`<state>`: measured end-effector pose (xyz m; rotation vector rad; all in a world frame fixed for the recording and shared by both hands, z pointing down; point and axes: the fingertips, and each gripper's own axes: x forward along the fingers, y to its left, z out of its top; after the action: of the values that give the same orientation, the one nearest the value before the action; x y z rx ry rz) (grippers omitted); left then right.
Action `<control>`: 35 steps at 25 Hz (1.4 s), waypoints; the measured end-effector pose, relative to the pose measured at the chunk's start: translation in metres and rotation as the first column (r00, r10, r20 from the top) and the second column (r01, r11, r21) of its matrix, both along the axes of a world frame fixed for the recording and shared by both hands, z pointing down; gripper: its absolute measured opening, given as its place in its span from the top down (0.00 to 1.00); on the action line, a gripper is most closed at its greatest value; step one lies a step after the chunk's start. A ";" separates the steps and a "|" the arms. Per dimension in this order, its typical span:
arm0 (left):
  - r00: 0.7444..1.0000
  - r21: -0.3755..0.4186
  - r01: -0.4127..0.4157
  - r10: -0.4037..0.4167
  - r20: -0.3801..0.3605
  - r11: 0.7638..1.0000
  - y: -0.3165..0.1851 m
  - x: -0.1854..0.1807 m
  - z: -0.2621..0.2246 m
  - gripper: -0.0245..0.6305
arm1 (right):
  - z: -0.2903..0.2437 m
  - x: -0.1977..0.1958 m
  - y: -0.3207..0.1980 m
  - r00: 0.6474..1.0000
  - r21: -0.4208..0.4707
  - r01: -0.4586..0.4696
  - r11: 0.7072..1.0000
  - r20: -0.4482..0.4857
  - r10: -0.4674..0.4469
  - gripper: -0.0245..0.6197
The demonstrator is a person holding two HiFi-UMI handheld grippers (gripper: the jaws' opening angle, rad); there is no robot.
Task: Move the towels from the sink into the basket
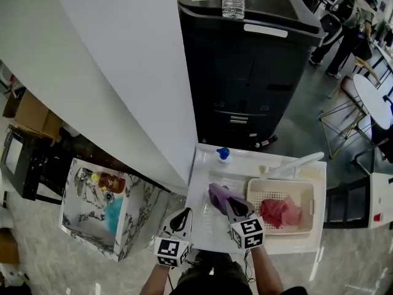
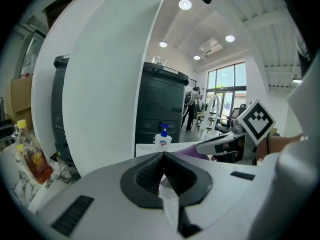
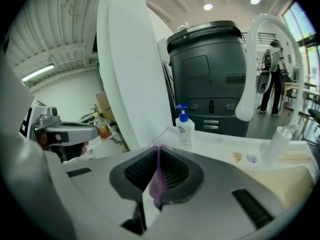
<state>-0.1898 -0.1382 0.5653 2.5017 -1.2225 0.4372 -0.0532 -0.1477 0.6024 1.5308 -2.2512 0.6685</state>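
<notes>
- Left gripper point(image 1: 182, 219): jaws pressed together, nothing clearly held, hovering at the left edge of the sink point(image 1: 206, 225).
- Right gripper point(image 1: 235, 206) pinches the purple towel point(image 1: 218, 195) above the sink; I judge this the transfer step.
- Next: carry it right over the basket point(image 1: 311, 206), beside the red towel point(image 1: 279, 212), then release.
- White counter unit; grey floor, large black cabinet point(image 1: 252, 72) behind.

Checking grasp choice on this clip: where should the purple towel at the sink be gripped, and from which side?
Pinch a raised fold on the near edge of the purple towel, coming from above on the person's side. It is bunched up at the sink, not flat, so folds stand up for the fingers. The right gripper is shut on just such a fold.
</notes>
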 end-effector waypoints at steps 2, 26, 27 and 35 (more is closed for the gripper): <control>1.000 0.024 -0.005 0.005 -0.007 1.000 0.002 -0.001 -0.011 0.96 | -0.011 -0.001 0.003 1.000 0.023 -0.006 1.000 -0.007 0.006 0.90; 0.980 0.194 -0.167 0.184 -0.071 0.967 0.035 0.010 -0.081 0.96 | -0.127 0.029 0.069 0.969 0.288 -0.209 0.935 -0.068 0.238 0.90; 0.978 0.195 -0.180 0.197 -0.071 0.964 0.036 0.015 -0.082 0.96 | -0.128 0.033 0.071 0.965 0.290 -0.223 0.931 -0.068 0.252 0.90; 0.957 0.197 -0.260 0.280 -0.079 0.945 0.038 0.050 -0.082 0.96 | -0.129 0.076 0.088 0.930 0.297 -0.332 0.895 -0.056 0.363 0.90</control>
<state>-0.1397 -0.1003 0.4832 2.8261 -0.9193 0.2599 0.0229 -0.0602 0.4734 2.0880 -2.0757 0.3458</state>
